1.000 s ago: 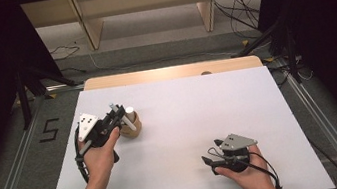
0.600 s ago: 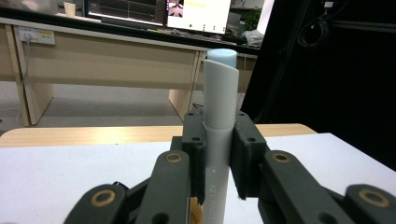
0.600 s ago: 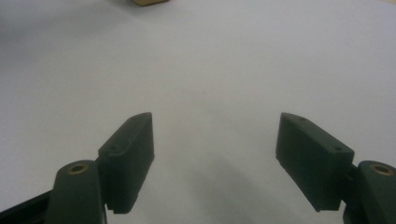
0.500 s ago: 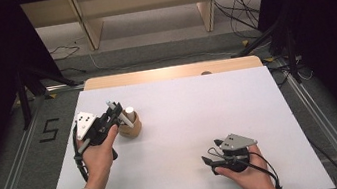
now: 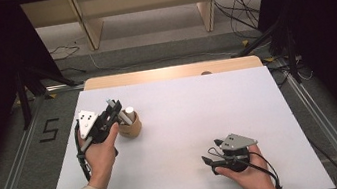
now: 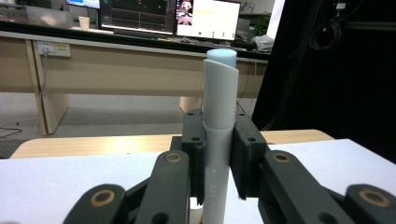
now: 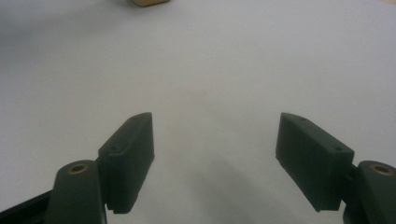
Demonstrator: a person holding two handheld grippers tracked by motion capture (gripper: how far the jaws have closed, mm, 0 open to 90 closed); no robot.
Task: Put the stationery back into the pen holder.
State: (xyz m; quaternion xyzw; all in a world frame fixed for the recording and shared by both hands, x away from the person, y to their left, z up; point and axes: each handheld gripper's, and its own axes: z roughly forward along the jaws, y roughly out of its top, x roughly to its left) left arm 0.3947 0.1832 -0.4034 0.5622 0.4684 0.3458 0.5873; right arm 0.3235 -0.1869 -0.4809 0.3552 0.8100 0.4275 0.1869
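Note:
A white marker with a pale blue end stands upright, and my left gripper is shut on its barrel. From above, the marker rises out of a low brown cup at the table's left, with my left gripper reaching it from the left side. My right gripper rests low over the white table near the front right. It stands open with nothing between its jaws, which point left. The brown cup's edge shows far ahead of it.
A wooden strip runs along the table's far edge, with shelving legs and cables on the floor beyond. Metal rails flank the table. Desks and lit monitors stand across the room.

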